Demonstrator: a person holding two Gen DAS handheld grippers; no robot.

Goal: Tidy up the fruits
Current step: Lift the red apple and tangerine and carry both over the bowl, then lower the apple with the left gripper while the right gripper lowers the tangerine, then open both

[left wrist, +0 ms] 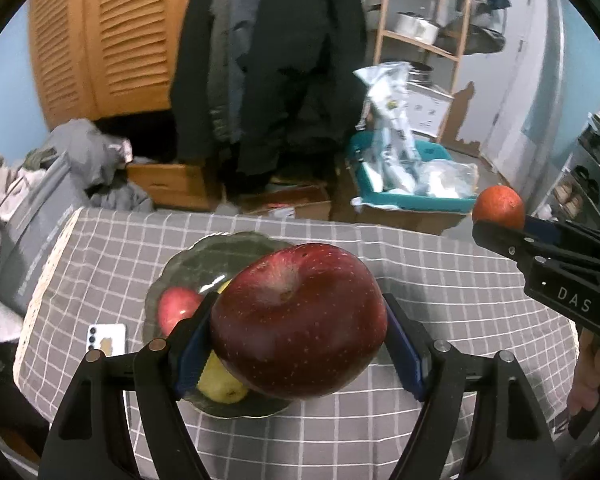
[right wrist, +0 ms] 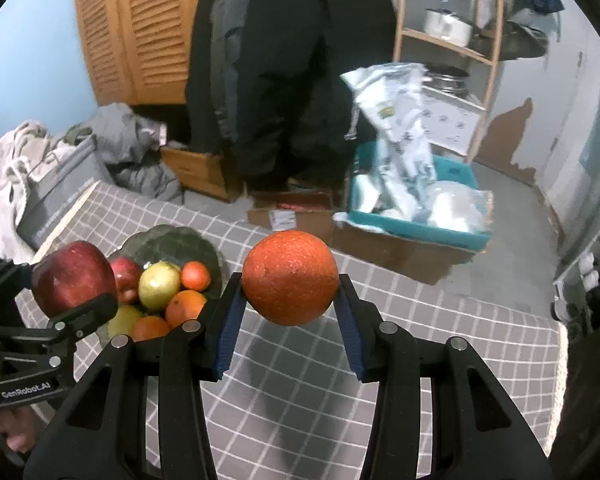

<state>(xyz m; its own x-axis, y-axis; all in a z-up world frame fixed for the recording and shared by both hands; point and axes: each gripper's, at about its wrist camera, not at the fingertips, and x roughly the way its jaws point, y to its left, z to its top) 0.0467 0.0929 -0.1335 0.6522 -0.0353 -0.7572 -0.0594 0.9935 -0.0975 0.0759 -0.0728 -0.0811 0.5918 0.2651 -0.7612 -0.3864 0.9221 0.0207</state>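
Pinching across its widest girth, the left gripper (left wrist: 300,344) has its blue pads (left wrist: 192,354) pressed on a dark red apple (left wrist: 298,320), stem dimple tilted up toward the camera. The right gripper (right wrist: 290,322) is clamped the same way on an orange (right wrist: 290,277) — pads at its equator. Both fruits hang in the air, clear of the checked cloth (right wrist: 300,380).

The apple looks firm and fairly heavy, its waxy skin likely slick, so a hold across the middle seems safest; hard squeezing could bruise it. The orange's pebbled rind should grip better and give a little.

Beside the apple, partly beneath it, sits the dark scalloped plate (right wrist: 204,240), already holding a smaller red apple (right wrist: 124,274), a yellow-green apple (right wrist: 159,285) and small oranges (right wrist: 186,306). The held orange hangs to the plate's right — well clear of its rim.
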